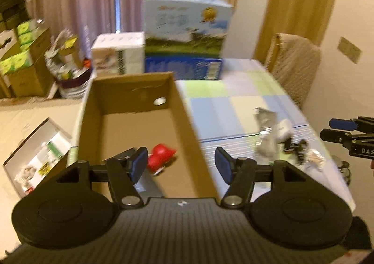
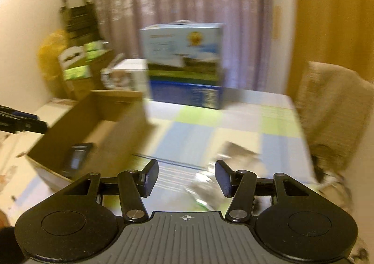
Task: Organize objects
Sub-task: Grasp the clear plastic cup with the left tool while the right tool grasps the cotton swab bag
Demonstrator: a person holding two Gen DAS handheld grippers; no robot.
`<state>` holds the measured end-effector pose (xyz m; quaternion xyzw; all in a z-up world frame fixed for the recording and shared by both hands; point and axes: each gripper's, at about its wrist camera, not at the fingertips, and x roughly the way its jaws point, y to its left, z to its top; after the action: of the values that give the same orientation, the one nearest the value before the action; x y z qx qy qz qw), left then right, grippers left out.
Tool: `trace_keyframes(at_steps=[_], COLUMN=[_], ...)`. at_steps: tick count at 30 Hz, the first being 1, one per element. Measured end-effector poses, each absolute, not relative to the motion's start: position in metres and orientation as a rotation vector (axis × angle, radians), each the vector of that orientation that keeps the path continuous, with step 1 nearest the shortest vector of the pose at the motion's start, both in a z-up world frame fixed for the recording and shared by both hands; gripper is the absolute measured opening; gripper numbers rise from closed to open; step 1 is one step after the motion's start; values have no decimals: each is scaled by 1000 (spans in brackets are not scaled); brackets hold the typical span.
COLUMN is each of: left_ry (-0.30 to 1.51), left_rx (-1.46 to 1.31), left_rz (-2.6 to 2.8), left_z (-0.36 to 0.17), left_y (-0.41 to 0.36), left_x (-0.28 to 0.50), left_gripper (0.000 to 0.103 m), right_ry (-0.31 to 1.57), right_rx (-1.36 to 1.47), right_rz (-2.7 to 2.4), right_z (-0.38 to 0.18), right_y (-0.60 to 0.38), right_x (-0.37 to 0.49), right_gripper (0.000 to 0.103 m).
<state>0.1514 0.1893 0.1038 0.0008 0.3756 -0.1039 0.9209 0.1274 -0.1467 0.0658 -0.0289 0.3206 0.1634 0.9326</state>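
Landmark: the cardboard box (image 1: 140, 109) on the table (image 1: 233, 100).
Left claw (image 1: 181, 165): jaws apart, empty, above the box's near end.
Red toy (image 1: 161, 156): already inside the box.
Right claw (image 2: 187, 177): jaws apart, empty.
Loose clutter (image 1: 275, 137): right of the box, directly under the right claw, probably its pick.

Curtains (image 1: 70, 1) hang behind a padded chair (image 1: 294, 65) and stacked cartons (image 1: 25, 62).

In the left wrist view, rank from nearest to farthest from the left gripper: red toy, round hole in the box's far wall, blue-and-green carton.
1. Red toy, in the box, beside the left gripper.
2. Round hole, far wall.
3. Blue-and-green carton, behind the box.
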Motion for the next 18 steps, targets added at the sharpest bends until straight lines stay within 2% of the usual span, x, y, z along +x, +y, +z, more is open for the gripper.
trace_keyframes(at_steps=[8,18], left_ry=[760,830], left_rx=[81,98], left_rz=[-342,-430], left_z=[95,30], left_y=[93,28], left_x=[135,139], left_gripper=[70,80], right_ry=[685,773], right_rx=[-17,55], right_rz=[200,159], right_z=[54,7], right_y=[-223,-264], right_x=[87,80], right_gripper=[55,63])
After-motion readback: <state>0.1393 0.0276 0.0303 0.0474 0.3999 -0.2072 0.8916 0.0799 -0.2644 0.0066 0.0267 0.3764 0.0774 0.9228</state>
